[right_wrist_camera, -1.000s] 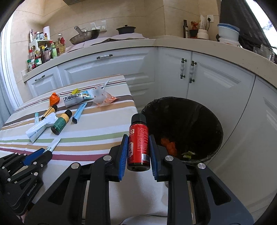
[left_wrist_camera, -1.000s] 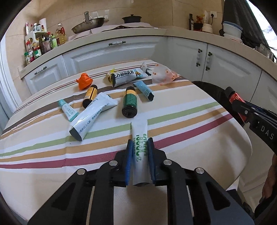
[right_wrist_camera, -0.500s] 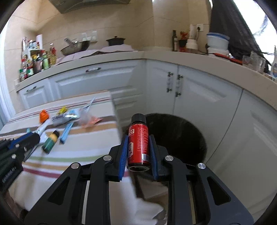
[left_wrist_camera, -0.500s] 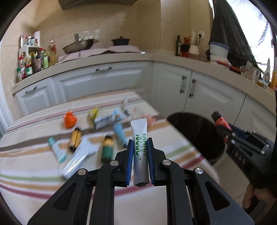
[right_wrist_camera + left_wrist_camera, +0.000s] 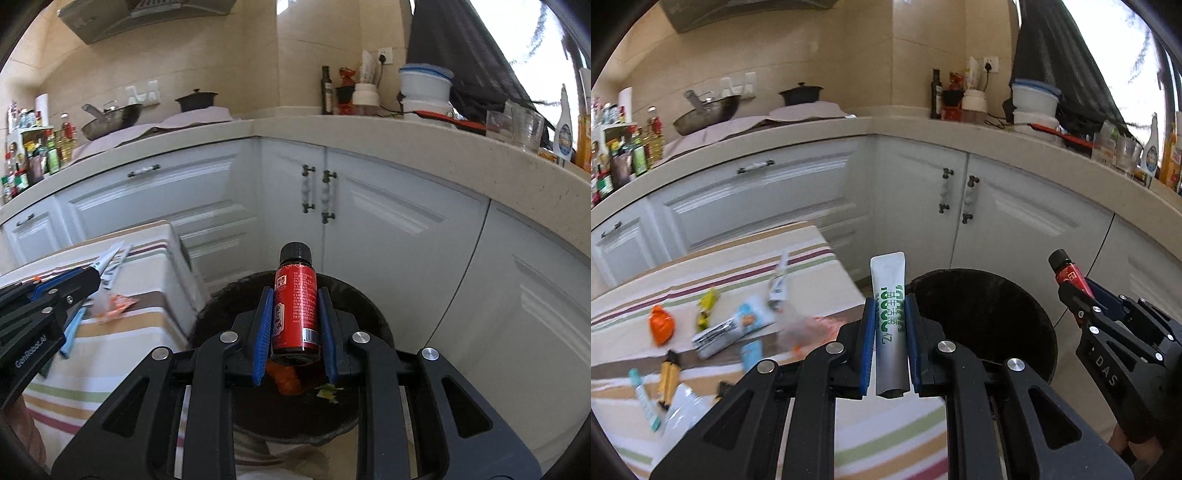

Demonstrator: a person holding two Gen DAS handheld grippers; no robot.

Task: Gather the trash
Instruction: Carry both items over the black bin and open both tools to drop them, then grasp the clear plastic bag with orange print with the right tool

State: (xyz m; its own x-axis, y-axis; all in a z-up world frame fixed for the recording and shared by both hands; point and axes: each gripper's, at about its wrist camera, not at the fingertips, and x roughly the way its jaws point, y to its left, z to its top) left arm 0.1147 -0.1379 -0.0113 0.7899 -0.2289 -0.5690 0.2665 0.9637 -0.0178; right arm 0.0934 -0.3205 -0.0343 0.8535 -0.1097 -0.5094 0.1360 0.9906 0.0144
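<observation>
Tube (image 5: pixel 890 325) pinched upright in left gripper (image 5: pixel 890 347), at table (image 5: pixel 886 443) edge by bin (image 5: pixel 990 314). Red bottle (image 5: pixel 295 310) clamped in right gripper (image 5: pixel 295 328) over bin w/ orange scrap (image 5: pixel 286 380) inside. Other trash on table: wrappers (image 5: pixel 731 328), small tubes.

1. The things lying on the striped counter (image 5: pixel 820 254) look smeared in the left view, so the words on them cannot be read.
2. The left tool (image 5: pixel 890 332) covers the near rim of the black bin (image 5: pixel 990 314).
3. The right tool (image 5: pixel 295 317) hides much of the inside of the bin, and the orange thing (image 5: pixel 284 380) there shows only in part.
4. The bottles (image 5: pixel 628 155) at the far left are too small to tell apart.
5. The striped counter is cut off by the left edge.
</observation>
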